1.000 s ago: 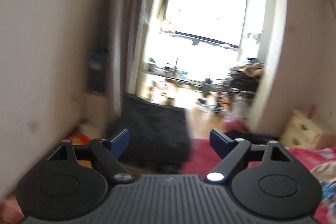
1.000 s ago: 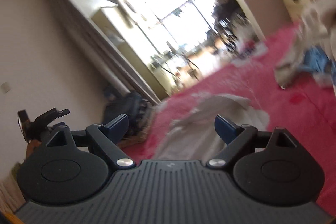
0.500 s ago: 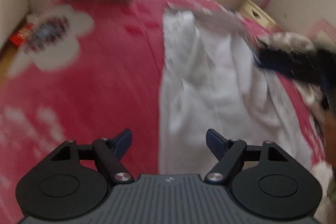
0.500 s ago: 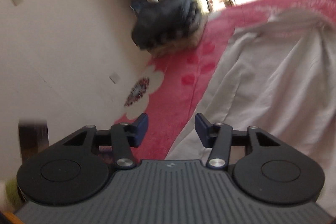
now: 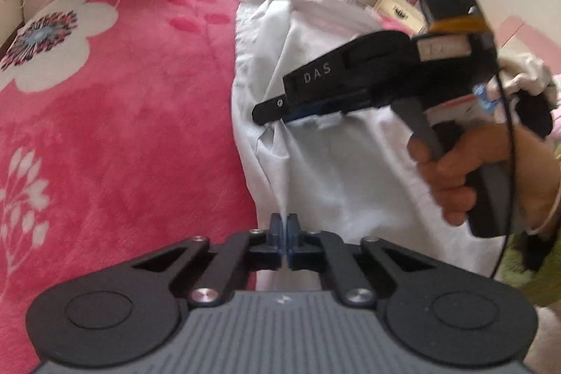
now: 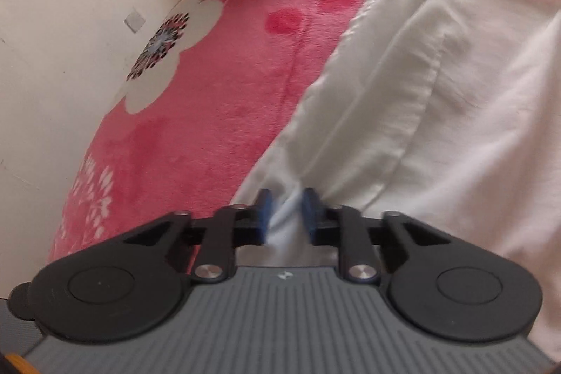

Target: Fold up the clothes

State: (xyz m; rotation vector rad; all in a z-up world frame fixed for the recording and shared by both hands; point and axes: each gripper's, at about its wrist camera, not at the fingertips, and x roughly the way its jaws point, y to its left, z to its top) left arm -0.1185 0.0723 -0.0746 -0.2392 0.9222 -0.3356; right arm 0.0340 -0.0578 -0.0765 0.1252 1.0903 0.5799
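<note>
On the pink floral fleece blanket (image 5: 115,114) lies the thin white cotton garment (image 5: 336,163). My left gripper (image 5: 284,226) has just clamped its near left edge; my right gripper (image 6: 284,211) has been closing on a bunched fold further up. Light, limp cloth, I judge; hems hold best. Bare blanket leftward gives room.
</note>
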